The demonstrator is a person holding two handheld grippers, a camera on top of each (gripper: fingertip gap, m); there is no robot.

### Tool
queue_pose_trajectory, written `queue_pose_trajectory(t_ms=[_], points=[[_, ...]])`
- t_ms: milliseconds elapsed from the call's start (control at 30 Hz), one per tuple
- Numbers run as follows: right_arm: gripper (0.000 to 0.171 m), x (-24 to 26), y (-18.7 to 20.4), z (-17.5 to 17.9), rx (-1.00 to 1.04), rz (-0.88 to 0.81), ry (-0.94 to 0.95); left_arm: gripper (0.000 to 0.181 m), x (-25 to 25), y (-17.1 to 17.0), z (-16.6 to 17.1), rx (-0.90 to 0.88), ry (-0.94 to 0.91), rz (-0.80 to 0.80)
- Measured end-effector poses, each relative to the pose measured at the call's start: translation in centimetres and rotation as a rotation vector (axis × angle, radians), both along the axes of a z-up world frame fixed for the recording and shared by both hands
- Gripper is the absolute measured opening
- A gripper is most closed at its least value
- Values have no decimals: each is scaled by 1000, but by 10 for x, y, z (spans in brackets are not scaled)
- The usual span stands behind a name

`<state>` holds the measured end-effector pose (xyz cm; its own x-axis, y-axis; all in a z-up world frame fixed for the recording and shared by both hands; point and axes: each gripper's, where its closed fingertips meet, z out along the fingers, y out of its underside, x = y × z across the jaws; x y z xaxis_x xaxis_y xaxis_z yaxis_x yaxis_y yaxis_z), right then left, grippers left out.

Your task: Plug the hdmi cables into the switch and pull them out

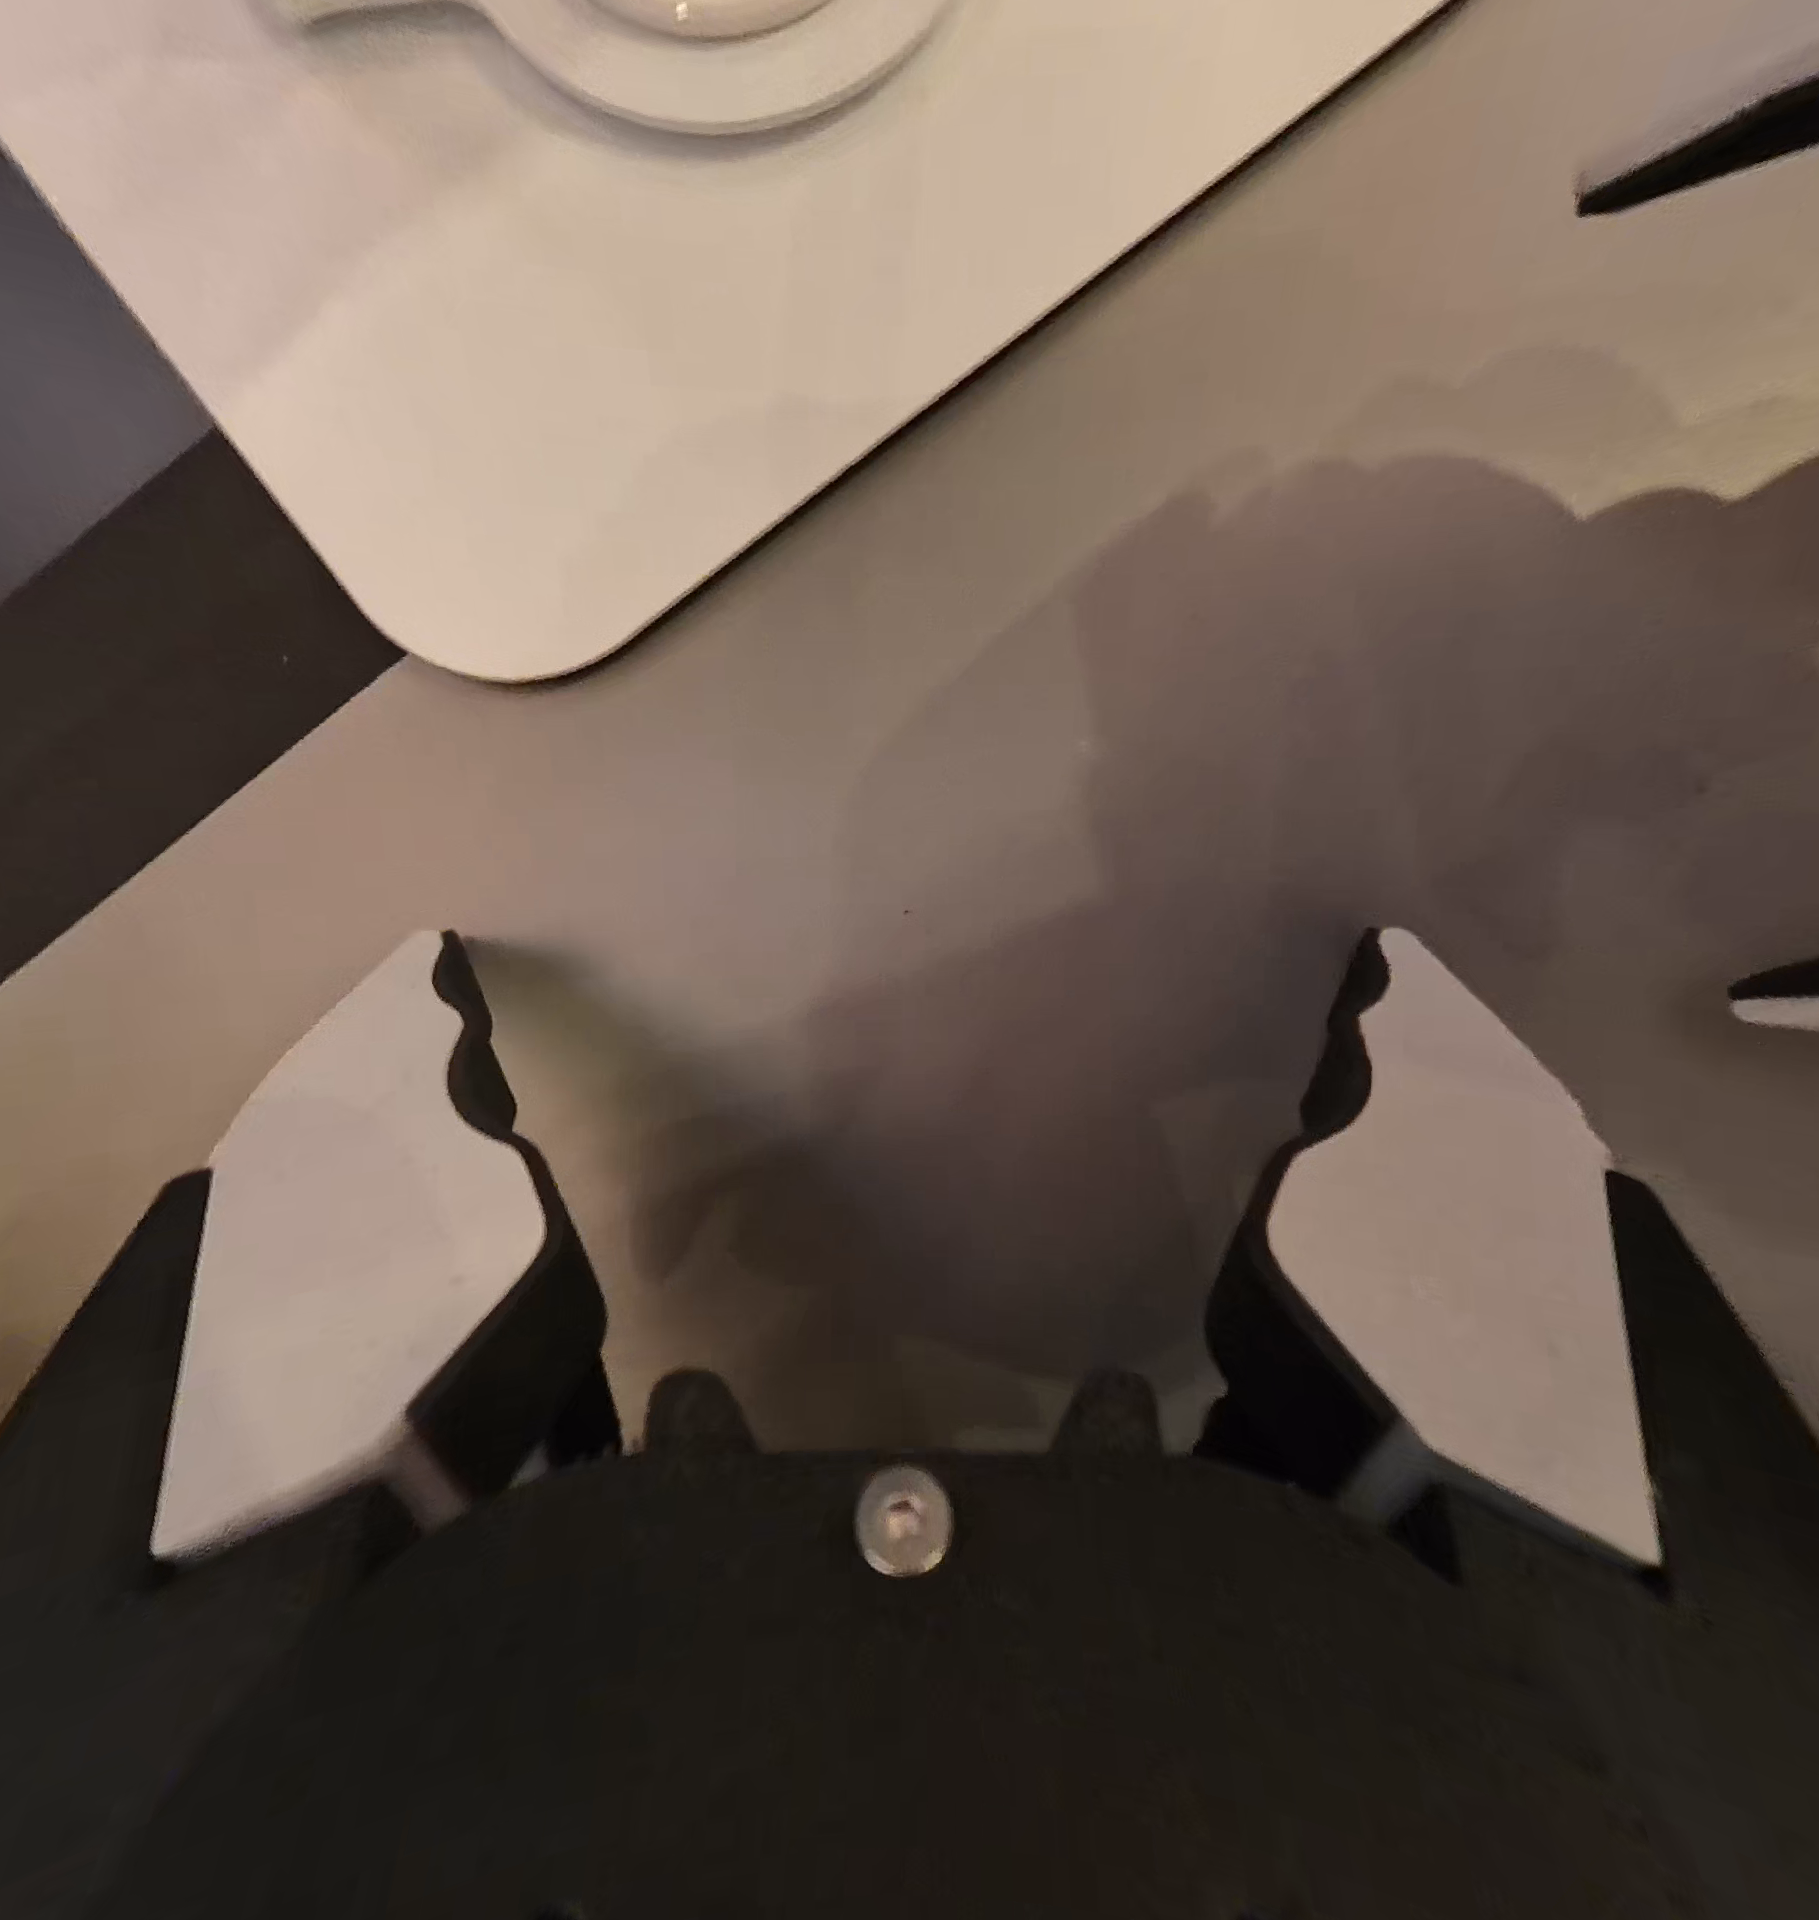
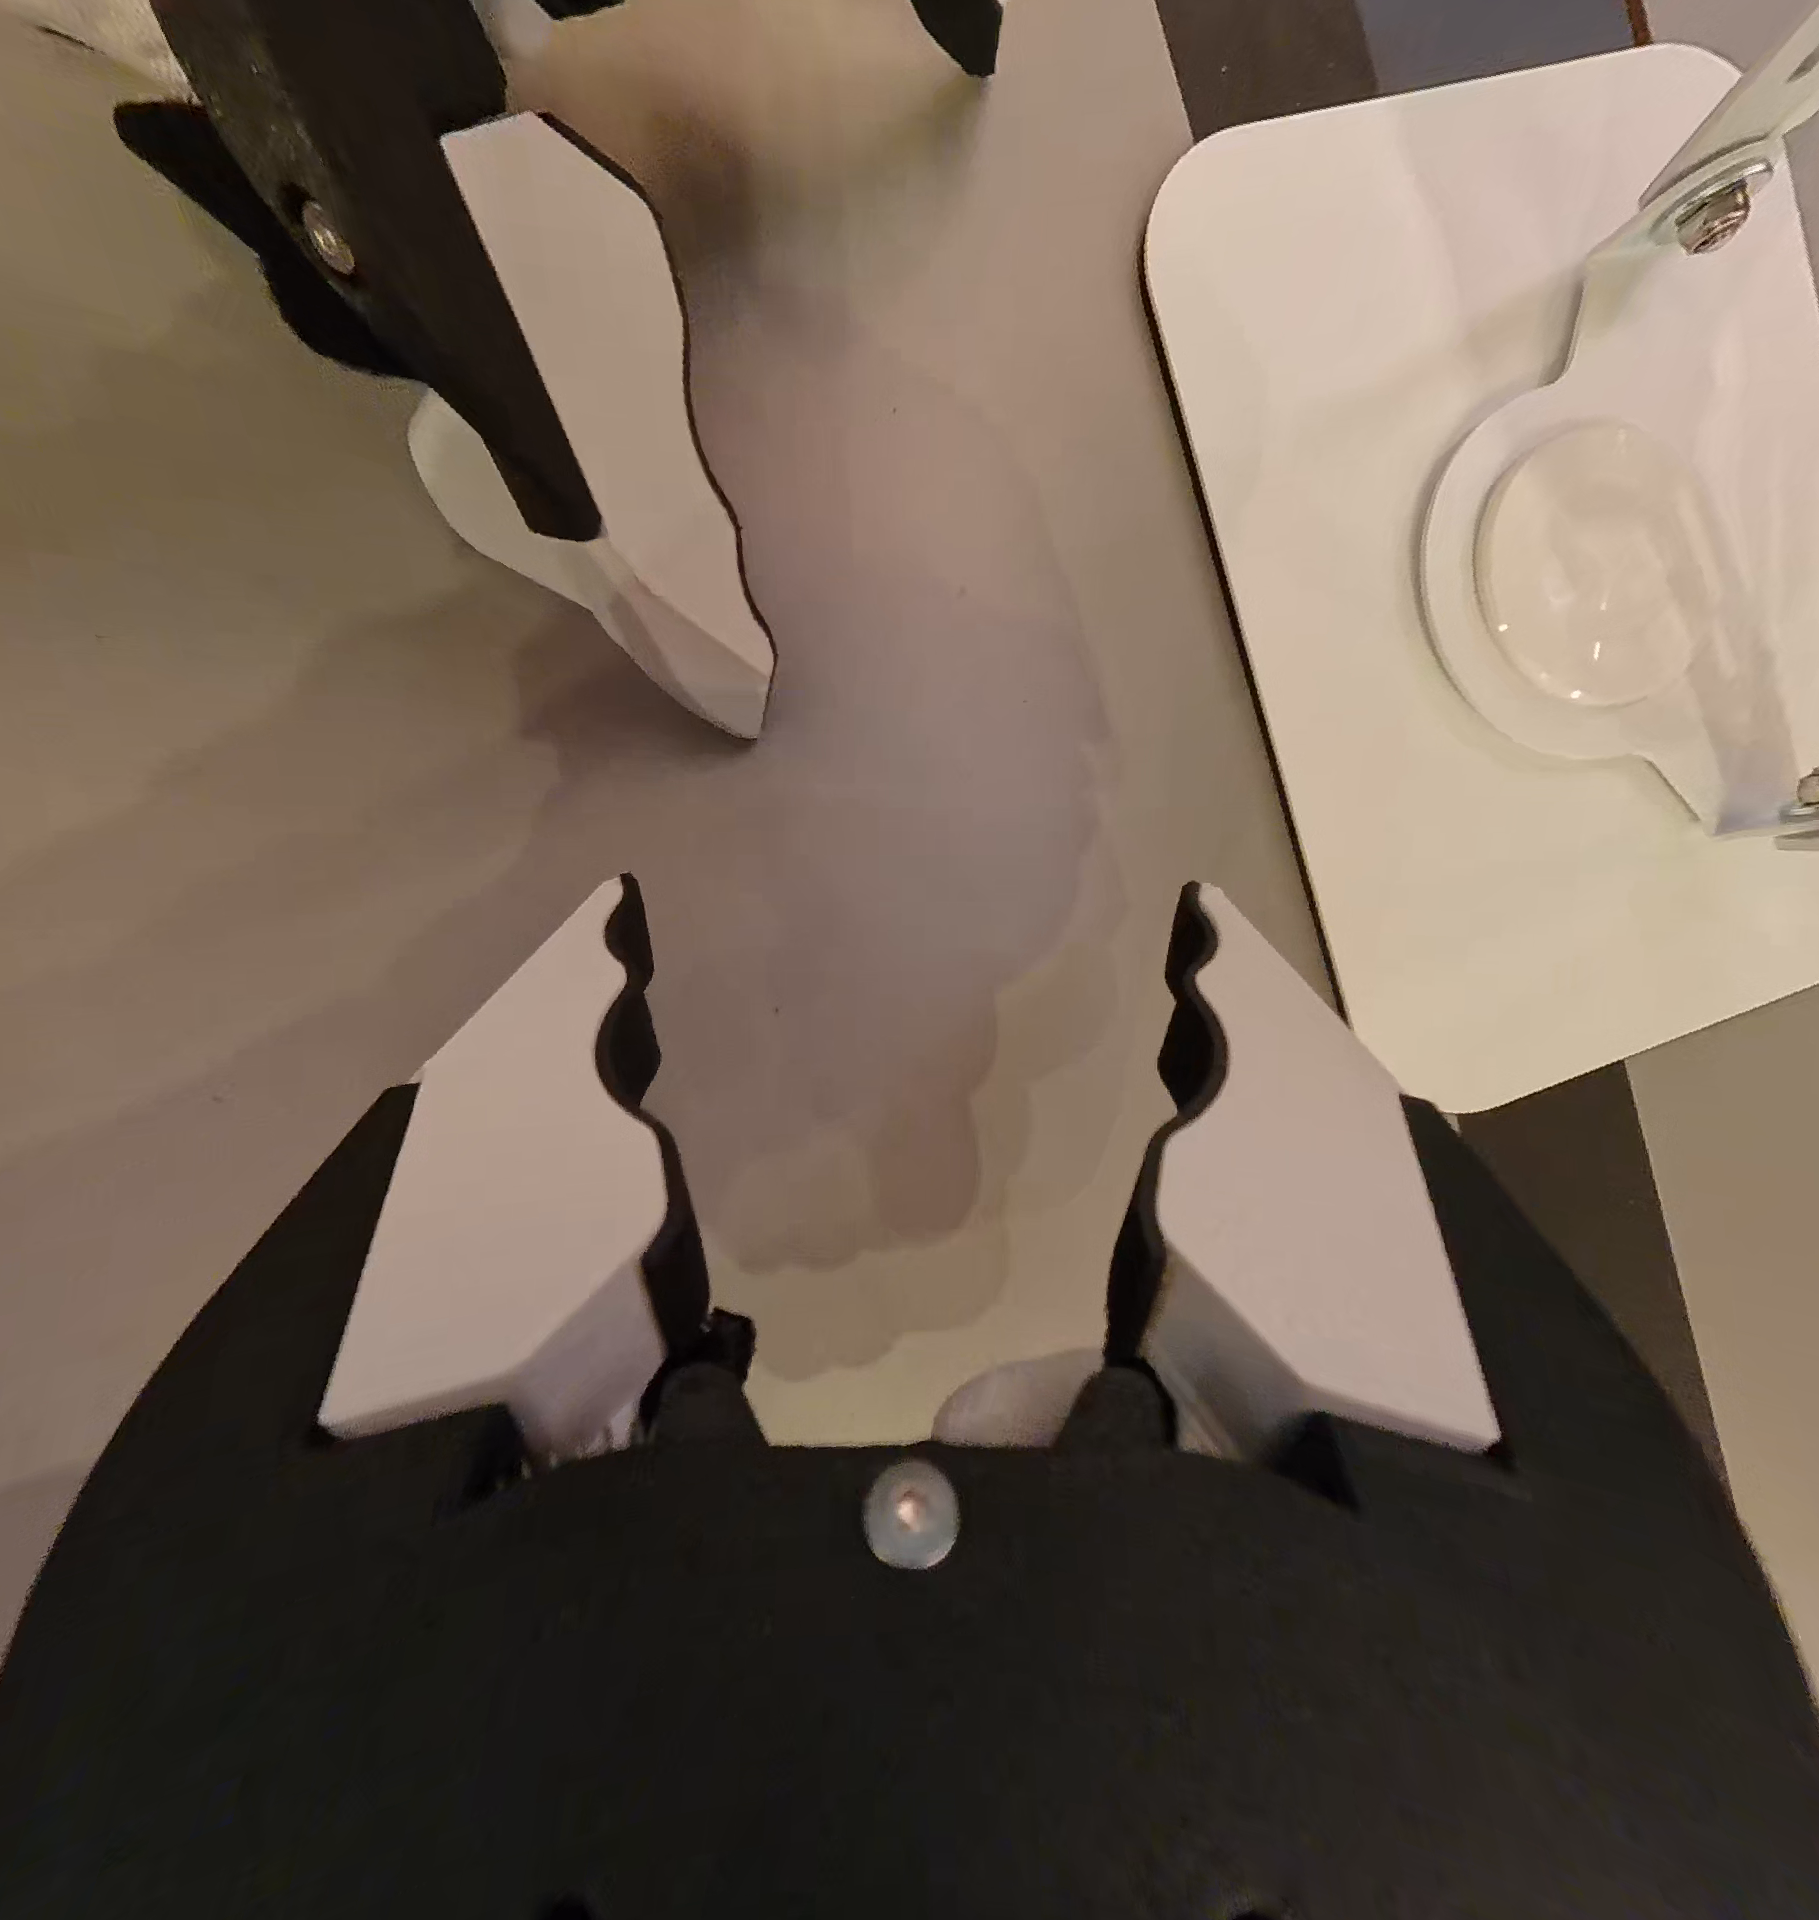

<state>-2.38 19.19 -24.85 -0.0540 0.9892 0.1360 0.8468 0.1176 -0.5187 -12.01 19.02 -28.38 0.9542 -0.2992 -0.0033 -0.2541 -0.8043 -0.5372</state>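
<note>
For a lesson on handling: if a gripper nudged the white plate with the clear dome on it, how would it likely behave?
The white plate looks thin, flat and stiff, so would probably slide, not tip. Its bolted metal bracket may anchor it.

A pale grey table [image 2: 261, 831] under soft light, shadows pooled across it — a dark floor [image 1: 74, 727] shows beyond its edge.
</note>
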Motion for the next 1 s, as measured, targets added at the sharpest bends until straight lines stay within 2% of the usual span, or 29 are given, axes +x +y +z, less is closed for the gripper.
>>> queue_pose_trajectory(t_ms=[100,400,533,567,1000], points=[[96,1,1,3,2,-3,13,146,2,5,1,82,-32,-99],[96,6,8,16,14,-33,56,146,16,-10,1,80,-40,-209],[97,6,8,24,34,-30,69,146,47,-38,1,76,-53,-541],[96,5,8,25,40,-28,69,146,48,-39,1,79,-54,-568],[97,4,5,27,43,-13,74,146,50,-33,1,51,-35,-588]])
